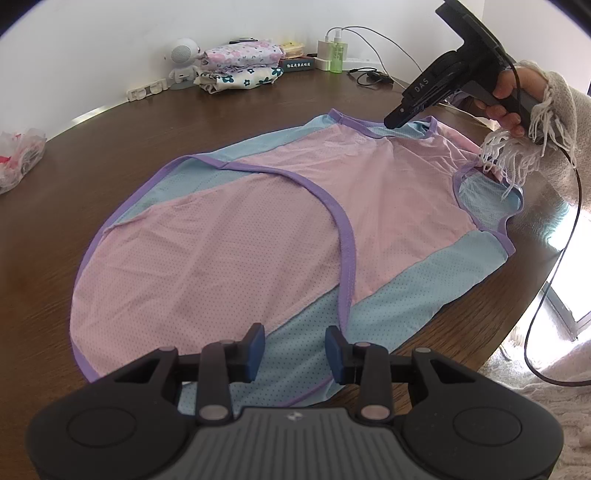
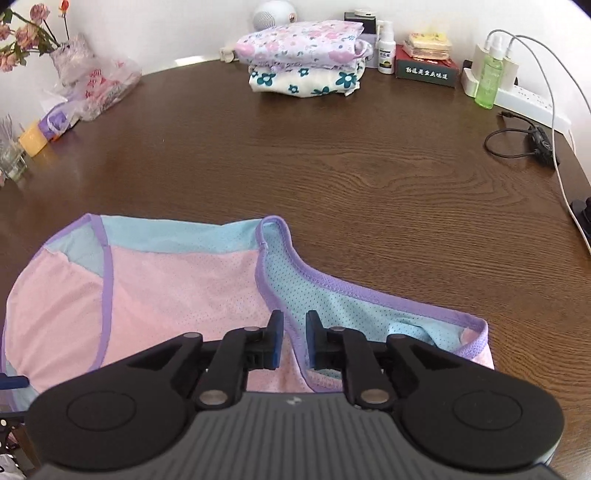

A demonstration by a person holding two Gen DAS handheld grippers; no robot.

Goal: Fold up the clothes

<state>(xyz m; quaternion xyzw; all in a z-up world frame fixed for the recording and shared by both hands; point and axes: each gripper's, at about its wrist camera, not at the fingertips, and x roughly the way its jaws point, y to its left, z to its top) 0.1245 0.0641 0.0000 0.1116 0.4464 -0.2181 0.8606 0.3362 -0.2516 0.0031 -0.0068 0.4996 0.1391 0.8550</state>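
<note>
Left gripper [image 1: 295, 341] parted, pads clear of cloth, poised over the near blue hem of the top [image 1: 258, 229]; nothing between the jaws. Right gripper [image 2: 294, 341] only narrowly parted, hanging over the purple neckline trim where pink meets blue; impossible to tell whether the pads pinch any fabric. From the left wrist view, held in a hand [image 1: 511, 105] with a fringed cream sleeve [image 1: 554, 122], cable trailing down off the table edge. Top spread flat on the brown table [image 2: 369, 166], pink panels in the middle, blue at the sides, purple binding round the armholes and neck, one armhole edge lying across the pink. Well beyond, by the wall: folded stack [image 2: 306, 62], white speaker [image 1: 183, 62], green bottle [image 2: 489, 79], power strip [image 2: 524, 99], plastic bag [image 2: 99, 88], flowers [image 2: 26, 33].
</note>
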